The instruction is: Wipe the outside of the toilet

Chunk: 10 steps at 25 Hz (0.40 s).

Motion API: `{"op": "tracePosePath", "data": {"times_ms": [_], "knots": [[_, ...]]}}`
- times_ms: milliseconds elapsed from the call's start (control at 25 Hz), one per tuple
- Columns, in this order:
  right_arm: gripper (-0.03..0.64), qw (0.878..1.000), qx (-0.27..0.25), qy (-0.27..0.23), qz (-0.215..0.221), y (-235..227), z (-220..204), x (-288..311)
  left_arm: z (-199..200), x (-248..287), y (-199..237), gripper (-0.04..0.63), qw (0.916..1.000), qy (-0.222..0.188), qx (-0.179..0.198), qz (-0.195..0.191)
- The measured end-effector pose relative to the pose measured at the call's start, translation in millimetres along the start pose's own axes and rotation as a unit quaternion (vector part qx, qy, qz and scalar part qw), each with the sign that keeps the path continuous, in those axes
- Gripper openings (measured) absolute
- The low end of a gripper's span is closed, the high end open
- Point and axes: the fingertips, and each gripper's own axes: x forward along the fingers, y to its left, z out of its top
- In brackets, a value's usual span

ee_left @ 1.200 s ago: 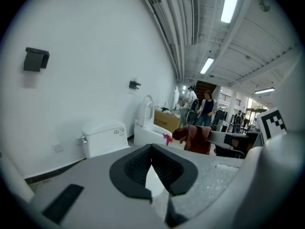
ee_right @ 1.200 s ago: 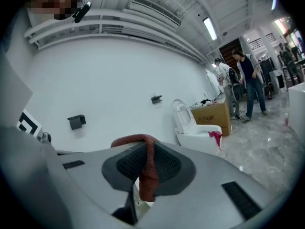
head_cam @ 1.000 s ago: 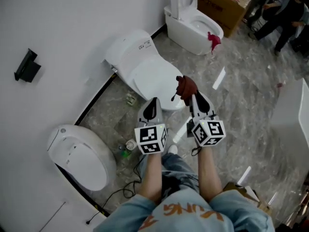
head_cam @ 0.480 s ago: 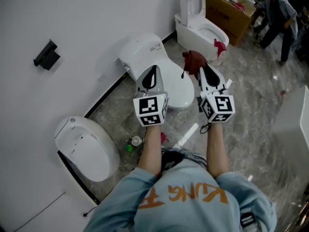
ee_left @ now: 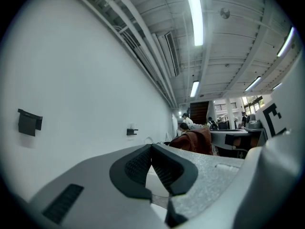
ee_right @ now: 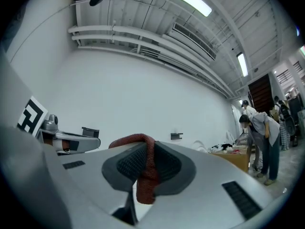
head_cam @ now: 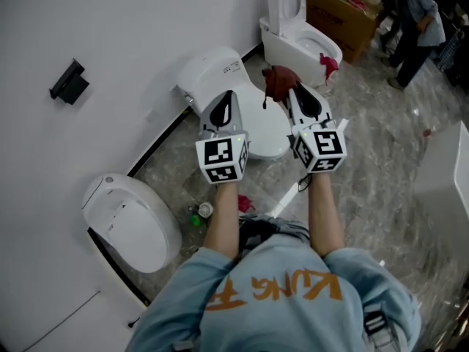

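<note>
In the head view, toilet (head_cam: 258, 127): lid down, long axis from the tank at the wall, upper left, to the bowl front, lower right.
Tank label (head_cam: 236, 68): print too small to read.
Shirt (head_cam: 278, 299): orange letters, upside down, "KUNG".
Around: open toilet (head_cam: 300, 46) beyond, third toilet (head_cam: 128, 226) lower left, cardboard box (head_cam: 344, 9).
In the left gripper view, left hand-held gripper (ee_left: 151, 149): jaws together, nothing between.
In the right gripper view, right hand-held gripper (ee_right: 144, 149): clamped on a dark red cloth (ee_right: 145, 175) hanging between its pads.
</note>
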Motion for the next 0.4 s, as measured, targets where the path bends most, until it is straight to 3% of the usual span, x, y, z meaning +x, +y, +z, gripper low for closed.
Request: {"op": "tracePosePath", "data": {"times_ms": [400], "knots": [[0.048,1.000,0.005,-0.020,0.000,-3,16,-13,8,-17,-11,-0.005,1.0000,-0.009,0.004,0.001]]}}
